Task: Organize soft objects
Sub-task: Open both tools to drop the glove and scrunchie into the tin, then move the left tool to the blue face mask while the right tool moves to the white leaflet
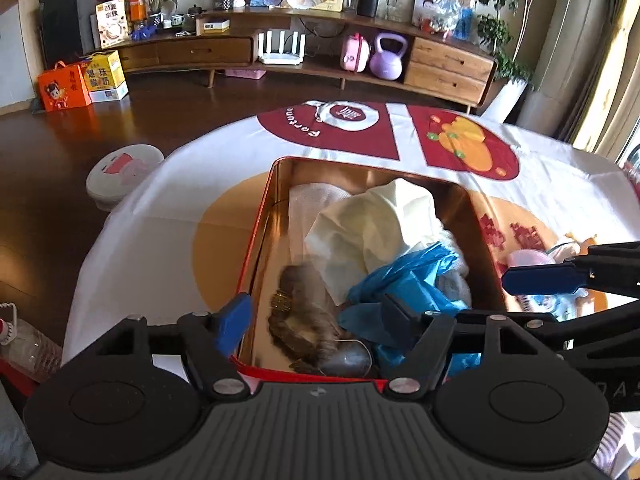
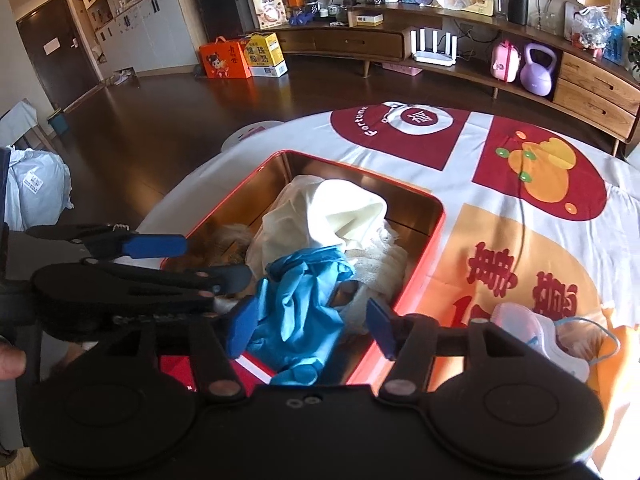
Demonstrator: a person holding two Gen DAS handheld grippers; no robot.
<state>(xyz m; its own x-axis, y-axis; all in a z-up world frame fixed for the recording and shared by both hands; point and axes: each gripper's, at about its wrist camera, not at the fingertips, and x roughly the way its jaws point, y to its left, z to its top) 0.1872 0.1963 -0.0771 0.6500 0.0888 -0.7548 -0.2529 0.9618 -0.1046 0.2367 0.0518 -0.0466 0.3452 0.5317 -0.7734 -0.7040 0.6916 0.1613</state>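
A red tin box (image 1: 256, 236) (image 2: 432, 240) with a gold inside stands on the table. In it lie a cream cloth (image 1: 372, 224) (image 2: 340, 208), a white towel (image 2: 384, 260), blue rubber gloves (image 1: 404, 284) (image 2: 300, 304) and a brown furry piece (image 1: 304, 320). My left gripper (image 1: 316, 312) is open above the near end of the box, over the furry piece. My right gripper (image 2: 310, 324) is open over the gloves. A pink and white face mask (image 2: 536, 332) (image 1: 528, 260) lies on the cloth right of the box.
The tablecloth (image 1: 200, 168) (image 2: 500, 220) has red and orange prints. A white round stool (image 1: 120, 172) stands on the floor left of the table. A wooden TV cabinet (image 1: 448, 64) lines the far wall. A plastic bottle (image 1: 24, 344) stands at lower left.
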